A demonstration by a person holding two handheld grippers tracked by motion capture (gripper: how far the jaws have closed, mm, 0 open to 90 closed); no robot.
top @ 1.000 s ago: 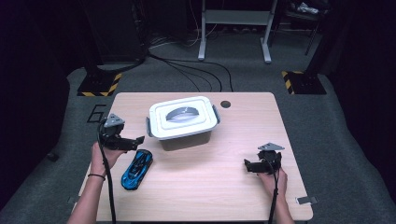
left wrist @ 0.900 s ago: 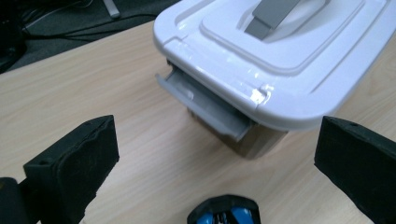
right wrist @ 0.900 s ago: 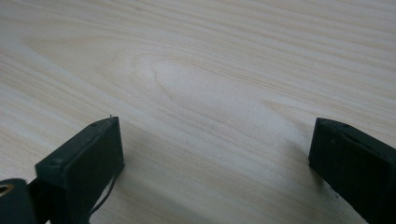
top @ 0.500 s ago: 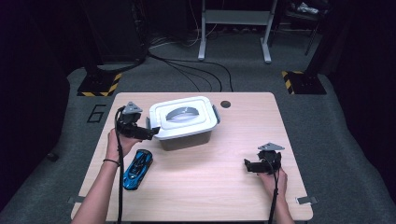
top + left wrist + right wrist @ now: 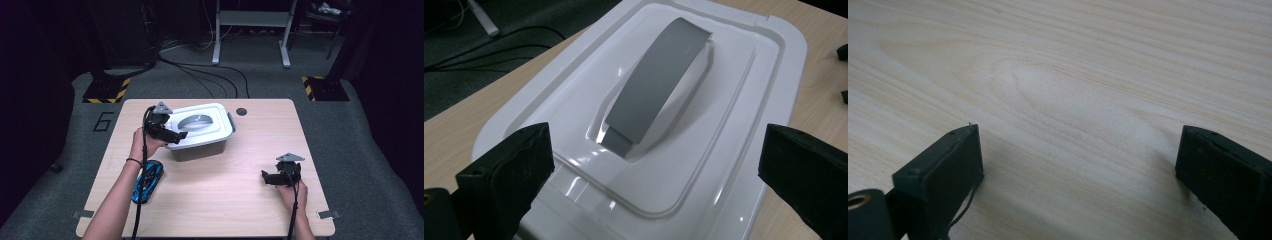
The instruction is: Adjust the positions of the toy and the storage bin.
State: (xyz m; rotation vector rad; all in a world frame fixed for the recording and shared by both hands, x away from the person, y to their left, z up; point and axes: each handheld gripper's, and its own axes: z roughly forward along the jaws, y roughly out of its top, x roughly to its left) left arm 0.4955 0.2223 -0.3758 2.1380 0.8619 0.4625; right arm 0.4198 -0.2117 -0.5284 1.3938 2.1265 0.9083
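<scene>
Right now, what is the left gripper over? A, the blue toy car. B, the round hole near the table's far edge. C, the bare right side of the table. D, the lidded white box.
D: the left gripper hangs with its jaws open over the near left edge of the white box, whose grey handle lies ahead of it.

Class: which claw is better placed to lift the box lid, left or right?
Left. The left claw hangs open over the lid, facing its handle. The right claw sits far off on bare table.
</scene>
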